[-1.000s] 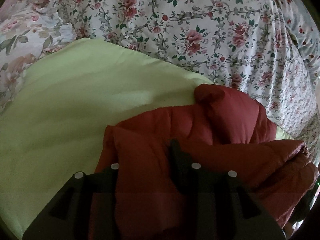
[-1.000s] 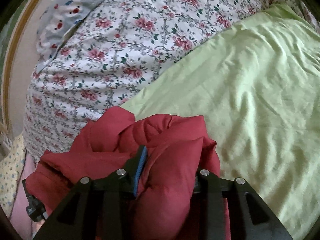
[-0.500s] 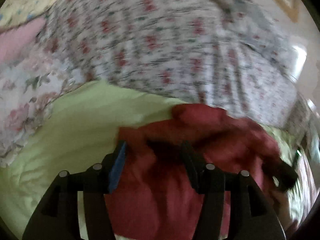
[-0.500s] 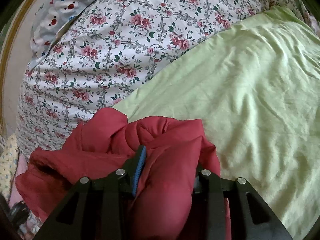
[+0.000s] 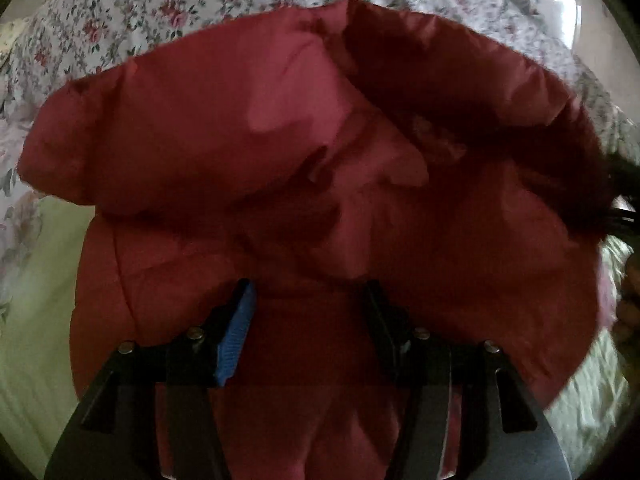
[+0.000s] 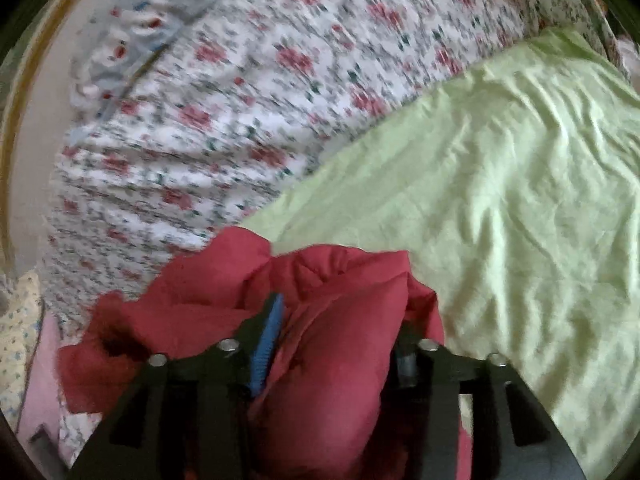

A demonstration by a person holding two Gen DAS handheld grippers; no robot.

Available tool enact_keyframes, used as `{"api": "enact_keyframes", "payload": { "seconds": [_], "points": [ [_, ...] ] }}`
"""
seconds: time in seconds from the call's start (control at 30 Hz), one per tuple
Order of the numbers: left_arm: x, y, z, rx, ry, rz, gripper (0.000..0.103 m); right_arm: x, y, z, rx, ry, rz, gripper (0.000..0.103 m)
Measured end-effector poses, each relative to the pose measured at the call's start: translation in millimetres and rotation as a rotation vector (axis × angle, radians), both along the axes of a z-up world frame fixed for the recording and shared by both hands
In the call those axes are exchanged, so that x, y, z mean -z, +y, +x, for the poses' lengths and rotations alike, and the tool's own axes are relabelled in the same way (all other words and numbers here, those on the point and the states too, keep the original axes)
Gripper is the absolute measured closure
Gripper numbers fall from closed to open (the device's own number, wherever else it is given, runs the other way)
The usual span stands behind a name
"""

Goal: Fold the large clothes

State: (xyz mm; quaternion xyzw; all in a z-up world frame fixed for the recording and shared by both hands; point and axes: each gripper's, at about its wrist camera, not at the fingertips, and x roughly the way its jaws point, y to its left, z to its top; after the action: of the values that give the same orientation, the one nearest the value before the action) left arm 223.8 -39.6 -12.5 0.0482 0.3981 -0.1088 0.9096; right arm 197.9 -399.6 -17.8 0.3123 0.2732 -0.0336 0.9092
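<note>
- The red jacket [image 5: 280, 152] is bunched in a puffy heap on the green sheet [image 6: 500, 208]; in this crumpled state no long axis or facing can be made out.
- Left gripper [image 5: 308, 316]: jaws are opening, with jacket fabric between them; whether the pads press on it is hard to tell.
- Right gripper [image 6: 340, 340]: jaws are opening, a thick fold of the jacket filling the gap and touching both pads.
- Beyond the jacket, past the sheet's edge, lies a floral quilt [image 6: 240, 100].
- No label or writing can be read on the jacket.
- The jacket's lower part is cut off by the grippers in both views; the right wrist view is blurred, the left one dim.
</note>
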Motion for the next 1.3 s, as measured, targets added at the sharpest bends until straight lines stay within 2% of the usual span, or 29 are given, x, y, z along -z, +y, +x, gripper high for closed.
{"api": "enact_keyframes", "payload": {
  "seconds": [0.07,0.13,0.2,0.33,0.43,0.53,0.63,0.77,0.9,1.17,1.3],
  "points": [
    [0.9,-1.6,7.1,-0.013,0.0,0.001,0.047,-16.7,7.9,-18.2,-0.006,-0.045,-0.046,0.036],
    [1.0,-3.7,12.8,-0.023,-0.003,0.007,0.047,-31.9,22.1,-37.7,-0.025,-0.096,-0.11,0.032],
    [1.6,-6.0,17.0,-0.03,-0.006,0.016,0.047,-37.8,39.5,-41.1,-0.077,-0.104,-0.171,0.027],
    [4.7,-7.9,24.2,-0.034,-0.004,0.024,0.047,-19.9,91.8,-10.0,-0.325,0.021,-0.315,0.027],
    [-0.7,-3.0,26.3,-0.02,-0.012,0.024,0.047,4.3,101.0,21.7,-0.346,0.126,-0.381,0.028],
    [-1.4,9.9,32.3,-0.034,-0.019,0.033,0.047,13.7,84.5,45.1,-0.302,0.153,-0.372,0.023],
    [1.0,31.1,49.6,-0.104,-0.007,0.03,0.047,17.4,68.7,60.4,-0.274,0.175,-0.32,0.019],
    [9.1,53.8,78.9,-0.15,0.058,-0.052,0.047,22.0,69.8,74.6,-0.264,0.193,-0.334,0.016],
    [17.2,59.6,92.0,-0.158,0.088,-0.092,0.047,30.0,64.4,76.4,-0.257,0.184,-0.292,0.014],
    [20.3,57.1,98.3,-0.149,0.103,-0.098,0.046,37.4,54.4,85.0,-0.249,0.179,-0.249,0.013],
    [8.4,66.0,87.0,-0.133,0.101,-0.168,0.045,36.8,54.6,83.8,-0.25,0.177,-0.246,0.013]
  ]
}}
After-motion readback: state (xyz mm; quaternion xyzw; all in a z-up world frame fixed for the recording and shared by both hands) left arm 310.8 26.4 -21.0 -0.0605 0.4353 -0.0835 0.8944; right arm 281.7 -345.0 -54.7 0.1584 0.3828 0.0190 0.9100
